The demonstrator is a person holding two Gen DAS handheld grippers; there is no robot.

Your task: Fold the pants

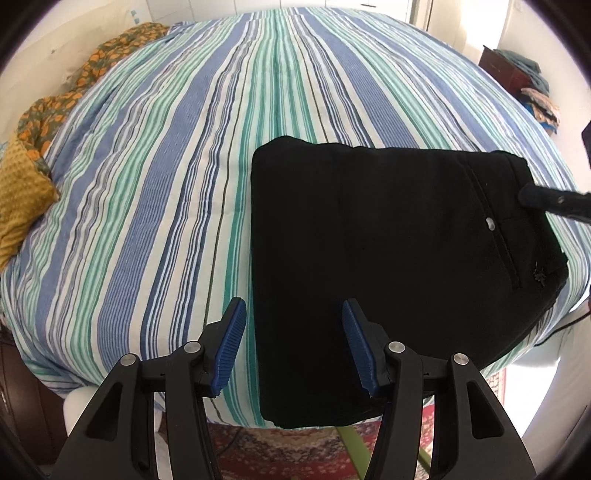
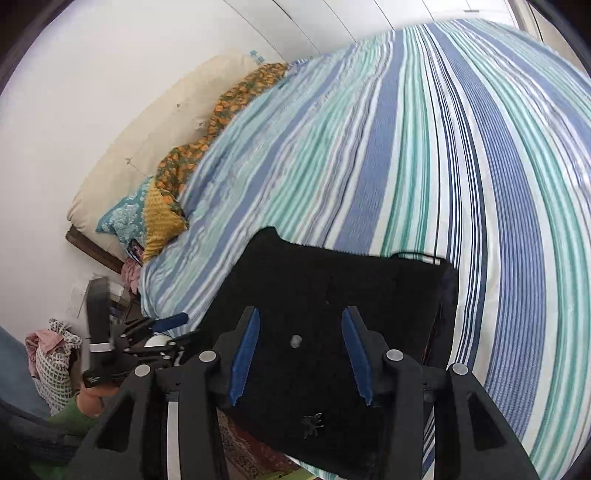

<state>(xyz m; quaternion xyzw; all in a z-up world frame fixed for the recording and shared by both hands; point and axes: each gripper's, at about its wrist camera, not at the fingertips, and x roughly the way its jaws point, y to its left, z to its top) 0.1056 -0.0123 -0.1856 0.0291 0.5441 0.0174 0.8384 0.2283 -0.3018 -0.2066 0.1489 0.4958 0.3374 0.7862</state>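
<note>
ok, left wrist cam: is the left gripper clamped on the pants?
No. The left gripper stands open above the folded black pants, blue pads apart with nothing pinched between them.

This is a bedroom in a home. A wide bed point(image 1: 155, 192) fills most of both views, made up with a sheet in blue, green and white stripes. At its far left end lie patterned pillows point(image 2: 162, 218) against a cream headboard point(image 2: 147, 140) on a white wall. A red patterned rug point(image 1: 288, 454) covers the floor near the bed's edge. Far right, folded clothes point(image 1: 539, 103) are stacked beside a dark wooden cabinet point(image 1: 498, 66). White wardrobe doors point(image 2: 332, 22) stand beyond the bed.
</note>
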